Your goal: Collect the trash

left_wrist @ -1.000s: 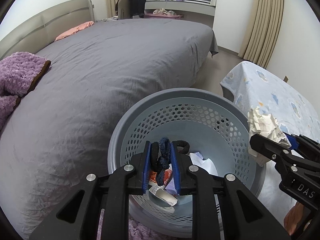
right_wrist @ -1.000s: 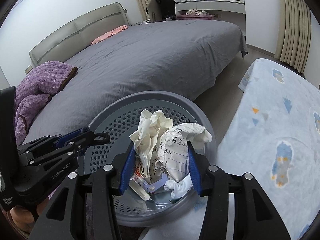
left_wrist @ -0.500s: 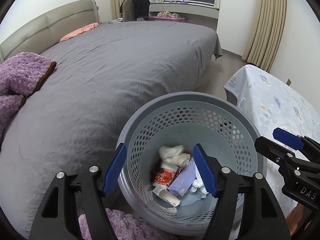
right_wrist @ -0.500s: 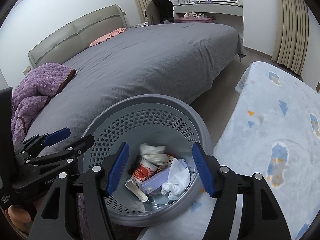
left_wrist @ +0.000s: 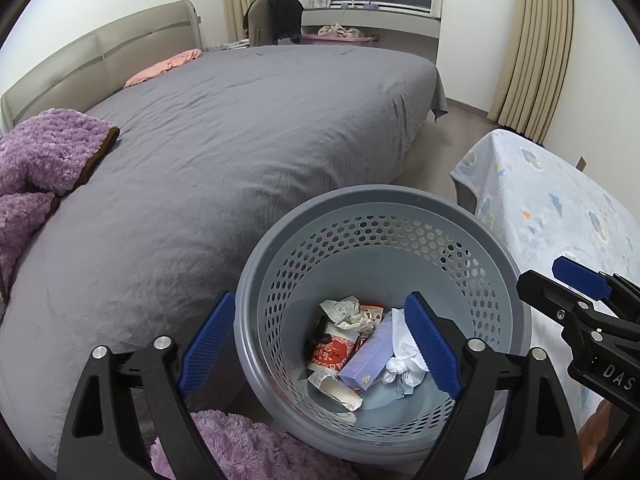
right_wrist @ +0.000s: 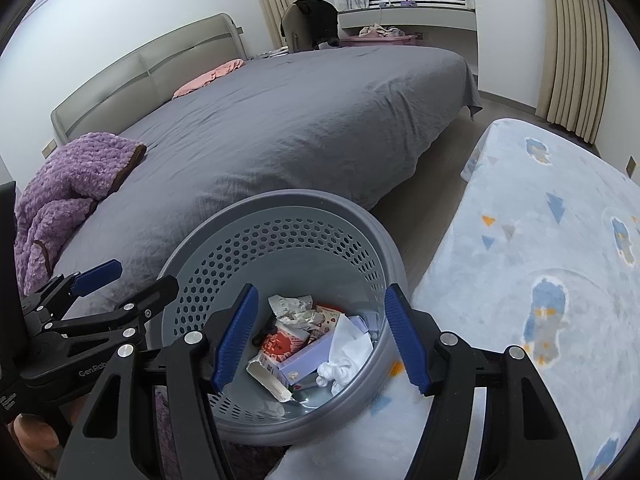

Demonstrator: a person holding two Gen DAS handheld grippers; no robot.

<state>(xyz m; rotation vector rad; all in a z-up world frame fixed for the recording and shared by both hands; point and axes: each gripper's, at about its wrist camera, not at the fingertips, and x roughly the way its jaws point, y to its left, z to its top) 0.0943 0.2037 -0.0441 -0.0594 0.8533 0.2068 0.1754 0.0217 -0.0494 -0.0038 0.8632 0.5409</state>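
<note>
Both claws hang over a grey perforated bin point(left_wrist: 380, 216) that stands on the floor between the bed point(left_wrist: 240, 140) and a low surface draped in a pale blue patterned blanket point(right_wrist: 540, 260). The left claw point(left_wrist: 320, 342) is spread wide with nothing between its blue pads, one pad outside the bin's rim and the other above the inside. The right claw point(right_wrist: 320, 338) is likewise wide open and empty above the bin. The trash lies at the bottom of the bin: crumpled paper point(left_wrist: 346, 312), a red and white carton point(left_wrist: 330, 350), a lilac box point(left_wrist: 370, 354) and a white tissue wad point(left_wrist: 402, 360). A purple fleece throw point(left_wrist: 44, 160) sits on the grey bed cover
</note>
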